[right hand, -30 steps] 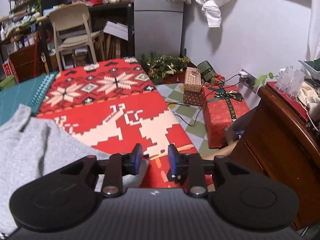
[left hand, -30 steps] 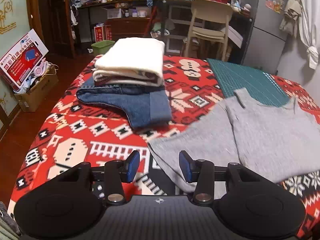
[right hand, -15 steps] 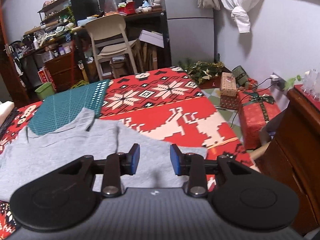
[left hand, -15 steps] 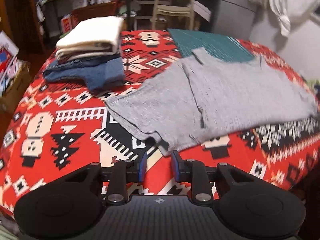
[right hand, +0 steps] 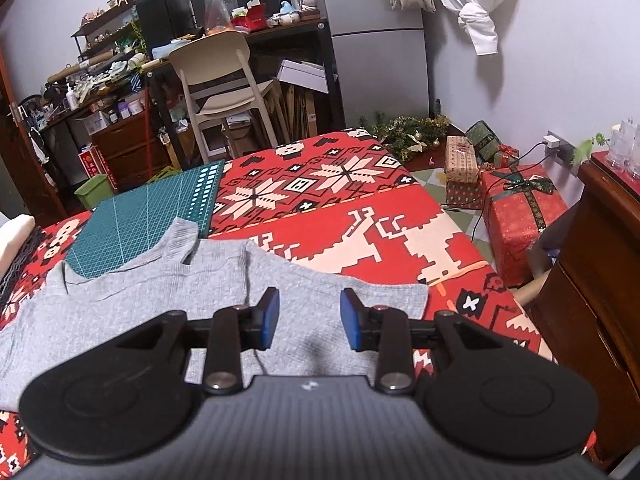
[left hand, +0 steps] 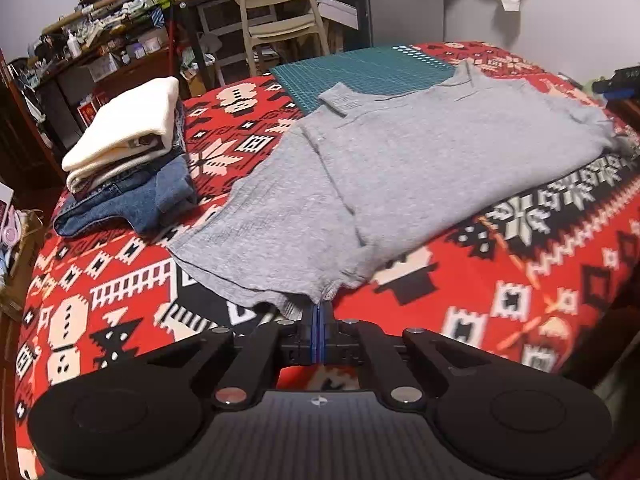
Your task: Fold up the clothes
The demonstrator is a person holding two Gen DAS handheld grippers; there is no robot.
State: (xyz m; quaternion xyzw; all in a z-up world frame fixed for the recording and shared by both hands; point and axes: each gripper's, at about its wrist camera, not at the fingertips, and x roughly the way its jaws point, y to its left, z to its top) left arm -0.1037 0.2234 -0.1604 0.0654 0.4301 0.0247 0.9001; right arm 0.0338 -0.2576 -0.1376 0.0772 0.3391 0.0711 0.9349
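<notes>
A grey knit top (left hand: 400, 168) lies spread on the red patterned bed cover (left hand: 520, 280), its collar on a green cutting mat (left hand: 360, 68). My left gripper (left hand: 319, 312) is shut on the near hem corner of the grey top. In the right wrist view the grey top (right hand: 160, 304) lies under my right gripper (right hand: 309, 316), which is open and empty above its right part. A stack of folded clothes, cream on top (left hand: 128, 128) and blue denim below (left hand: 132, 200), sits at the left of the bed.
A cream chair (right hand: 224, 80), cluttered desk and shelves stand beyond the bed. Wrapped gift boxes (right hand: 520, 208) lie on the floor at right. A dark wooden dresser (right hand: 600, 280) stands close on the right. A cardboard box sits on the floor at far left (left hand: 16, 248).
My left gripper has closed on the near hem corner of the grey top. My right gripper has opened wider and moved left over the top's right part.
</notes>
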